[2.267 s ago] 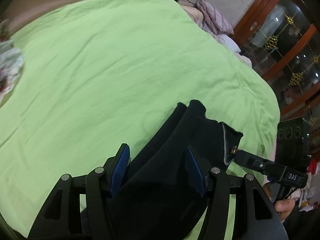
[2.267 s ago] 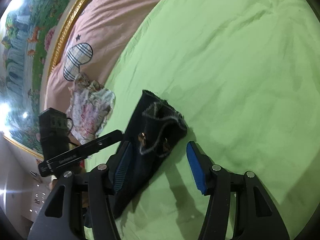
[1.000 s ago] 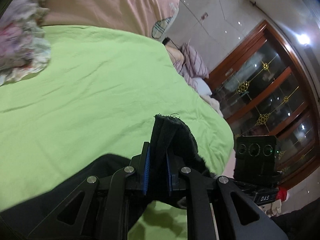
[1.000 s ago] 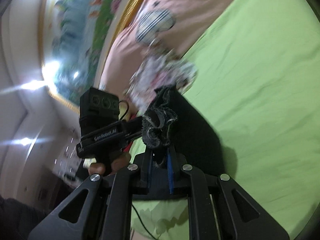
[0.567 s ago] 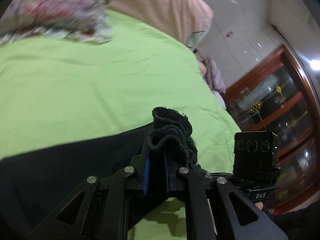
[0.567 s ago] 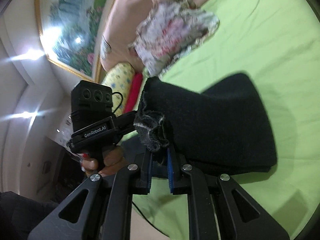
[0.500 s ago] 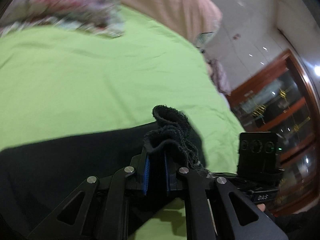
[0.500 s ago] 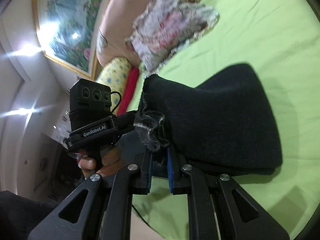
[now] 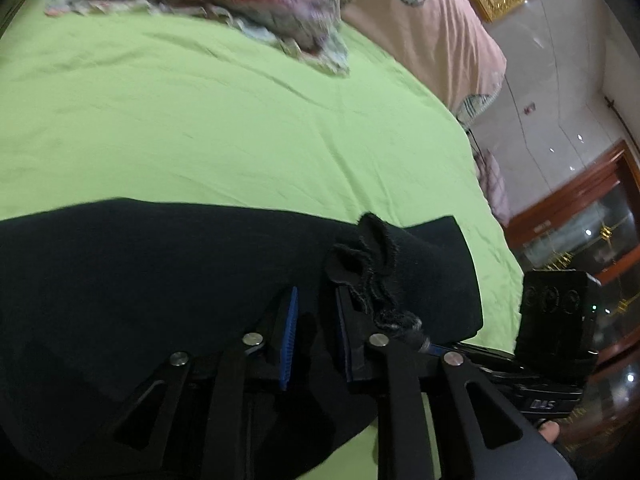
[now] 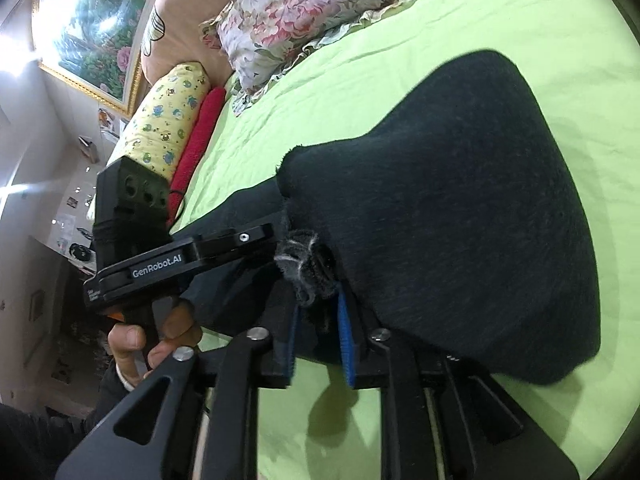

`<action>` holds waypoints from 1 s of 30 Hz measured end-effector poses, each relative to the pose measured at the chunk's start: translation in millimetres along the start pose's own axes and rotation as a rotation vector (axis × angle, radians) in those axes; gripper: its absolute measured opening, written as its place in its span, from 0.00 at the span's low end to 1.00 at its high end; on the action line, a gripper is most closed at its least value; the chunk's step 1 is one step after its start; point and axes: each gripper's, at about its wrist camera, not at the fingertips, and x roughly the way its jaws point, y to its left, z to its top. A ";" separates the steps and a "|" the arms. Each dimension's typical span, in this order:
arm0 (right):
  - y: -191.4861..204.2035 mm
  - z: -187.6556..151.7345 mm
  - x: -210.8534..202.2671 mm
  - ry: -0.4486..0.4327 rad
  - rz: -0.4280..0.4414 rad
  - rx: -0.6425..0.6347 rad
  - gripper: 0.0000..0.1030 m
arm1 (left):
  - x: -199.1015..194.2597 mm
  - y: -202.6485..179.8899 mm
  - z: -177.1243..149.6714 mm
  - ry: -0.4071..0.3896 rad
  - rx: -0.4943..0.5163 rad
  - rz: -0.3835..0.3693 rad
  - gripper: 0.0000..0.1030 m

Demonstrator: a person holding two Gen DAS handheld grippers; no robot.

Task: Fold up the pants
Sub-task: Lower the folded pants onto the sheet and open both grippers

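The black pants (image 10: 460, 208) are lying doubled over on the green bedsheet (image 9: 200, 120), their frayed hems bunched right at the tips of both grippers. The left gripper (image 9: 316, 312) has just been opening its jaws; a narrow gap is showing, the ragged hem (image 9: 360, 264) resting against one finger but no longer pinched. The right gripper (image 10: 318, 320) has been parting too, the frayed cuff (image 10: 304, 268) sitting loose between its blue pads (image 10: 344, 340). A floral cushion (image 10: 304, 12) is lying further up the bed, well apart.
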 end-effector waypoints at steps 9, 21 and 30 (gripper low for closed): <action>29.4 -11.5 -20.4 -0.078 -0.018 -0.070 0.49 | -78.5 -0.5 -30.9 -0.191 -0.071 0.116 0.50; 65.1 -16.6 -105.3 -0.552 0.004 -0.157 1.00 | -190.9 26.8 -103.3 -0.410 -0.217 0.301 0.78; 160.6 13.4 -27.9 -0.264 -0.046 -0.609 1.00 | -249.9 88.8 -152.5 -0.493 -0.468 0.390 0.81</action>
